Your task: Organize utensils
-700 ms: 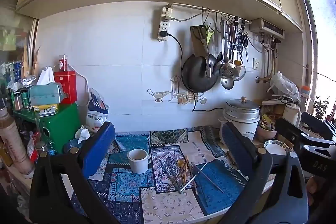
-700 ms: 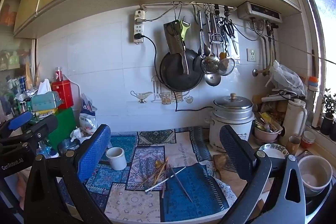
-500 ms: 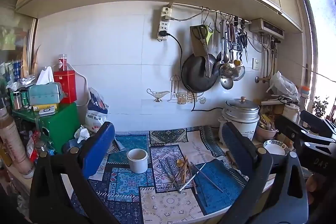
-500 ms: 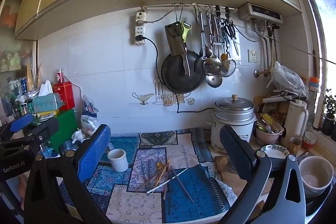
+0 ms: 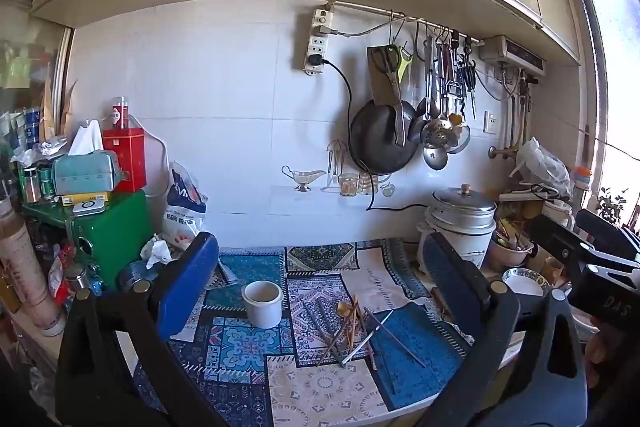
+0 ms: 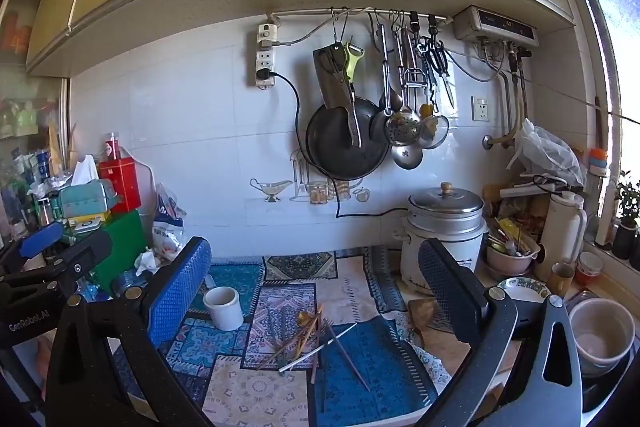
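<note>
A loose pile of chopsticks and utensils [image 5: 352, 327] lies on the patterned cloth [image 5: 248, 351], also in the right wrist view [image 6: 312, 339]. A white cup [image 5: 262, 303] stands upright just left of the pile; it also shows in the right wrist view [image 6: 223, 307]. My left gripper [image 5: 320, 291] is open and empty, held well above and in front of the counter. My right gripper [image 6: 316, 291] is open and empty too, at a similar height. Each gripper shows at the edge of the other's view.
A rice cooker [image 6: 444, 231] stands at the back right, with bowls [image 6: 600, 331] and a plate [image 6: 524, 287] beside it. A pan and ladles [image 6: 344, 143] hang on the wall. A green box [image 5: 108, 227] with clutter stands at the left.
Both grippers have drifted only slightly; the right view has shifted a little so the counter appears lower and further left. Nothing on the counter has moved.
</note>
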